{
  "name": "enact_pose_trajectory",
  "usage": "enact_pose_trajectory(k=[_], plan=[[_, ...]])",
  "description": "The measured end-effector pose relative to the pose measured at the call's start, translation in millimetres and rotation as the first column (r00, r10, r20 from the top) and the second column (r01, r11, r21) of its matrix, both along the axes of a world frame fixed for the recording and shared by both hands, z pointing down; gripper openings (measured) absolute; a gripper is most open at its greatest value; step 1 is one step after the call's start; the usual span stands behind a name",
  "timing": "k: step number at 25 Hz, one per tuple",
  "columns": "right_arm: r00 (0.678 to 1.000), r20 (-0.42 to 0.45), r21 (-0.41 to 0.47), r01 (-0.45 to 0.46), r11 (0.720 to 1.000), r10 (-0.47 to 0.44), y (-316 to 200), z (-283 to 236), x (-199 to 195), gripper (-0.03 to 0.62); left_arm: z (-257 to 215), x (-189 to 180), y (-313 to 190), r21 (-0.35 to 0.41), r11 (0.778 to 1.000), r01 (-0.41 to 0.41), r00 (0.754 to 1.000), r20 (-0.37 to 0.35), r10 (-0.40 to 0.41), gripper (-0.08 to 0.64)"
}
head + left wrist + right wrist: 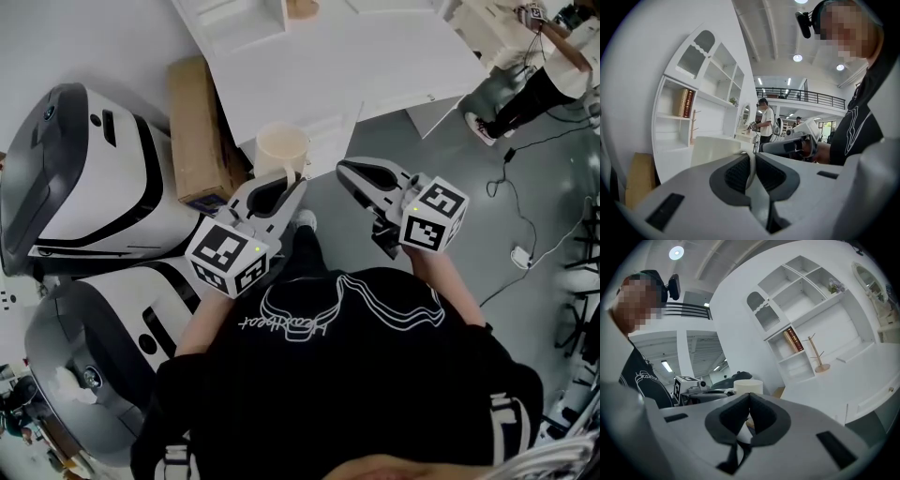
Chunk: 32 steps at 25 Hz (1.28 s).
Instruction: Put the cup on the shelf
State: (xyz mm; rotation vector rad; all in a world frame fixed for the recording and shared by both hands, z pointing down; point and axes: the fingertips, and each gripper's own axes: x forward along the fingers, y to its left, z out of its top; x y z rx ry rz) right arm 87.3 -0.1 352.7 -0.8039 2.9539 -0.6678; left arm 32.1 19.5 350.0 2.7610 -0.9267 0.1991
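A cream cup (pixel 281 148) hangs in the air in front of the white shelf unit (pixel 323 56). My left gripper (pixel 287 184) is shut on the cup's rim, one pad inside and one outside. In the left gripper view the cup wall (pixel 712 150) runs between the dark pads, with the shelf unit (pixel 696 117) behind it. My right gripper (pixel 348 170) is shut and holds nothing, just right of the cup. The right gripper view shows the cup (pixel 748 386) beyond its closed jaws, and the shelf unit (pixel 806 319) at upper right.
A cardboard box (pixel 197 131) leans beside the unit, with two large white-and-black machines (pixel 84 178) at left. Books (pixel 793 339) and a wooden mug tree (pixel 818 355) stand in the shelves. Another person (pixel 539 56) stands at upper right; cables (pixel 525 234) lie on the grey floor.
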Motion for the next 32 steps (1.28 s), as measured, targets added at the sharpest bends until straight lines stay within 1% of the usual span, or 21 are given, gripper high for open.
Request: enact_pose_trajectory(k=[4,10,16,20,25,29,32], plan=[[1.0,-0.005,-0.009,-0.013,1.0,0.012,-48.7,-0.6,-7.4,0.006,0.4,-9.2,-52.4,-0.012,1.0,0.008,1.0,-0.017,-0.008,0.035],[1.0,-0.01,-0.02,-0.028,0.999,0.028,-133.1,-3.6,-14.3,0.006,1.1,-19.3,-135.9,-0.027,1.0,0.005,1.0,-0.018,-0.005,0.035],[1.0,-0.018,-0.049,-0.026,0.998,0.026,-215.5,7.7,-29.1,0.006,13.0,-33.4,-213.6,-0.045,0.999,0.004,1.0,-0.007,-0.004,0.035],[1.0,-0.022,-0.066,-0.02,0.998,0.019,-260.6,15.6,-41.5,0.006,22.5,-43.5,-257.4,-0.062,0.998,0.01,1.0,-0.009,-0.011,0.035],[1.0,-0.025,-0.077,-0.014,0.997,0.012,-295.8,20.7,-54.5,0.006,30.6,-54.1,-296.5,-0.068,0.998,0.017,1.0,-0.007,-0.017,0.035],[1.0,-0.025,-0.088,-0.008,0.996,0.006,-310.0,20.9,-58.2,0.006,30.5,-58.8,-319.9,-0.077,0.997,0.027,0.999,-0.033,-0.029,0.035],[1.0,-0.028,-0.092,0.004,0.996,-0.007,-318.6,21.7,-61.1,0.006,31.9,-62.1,-336.2,-0.075,0.996,0.045,0.998,-0.036,-0.048,0.035]])
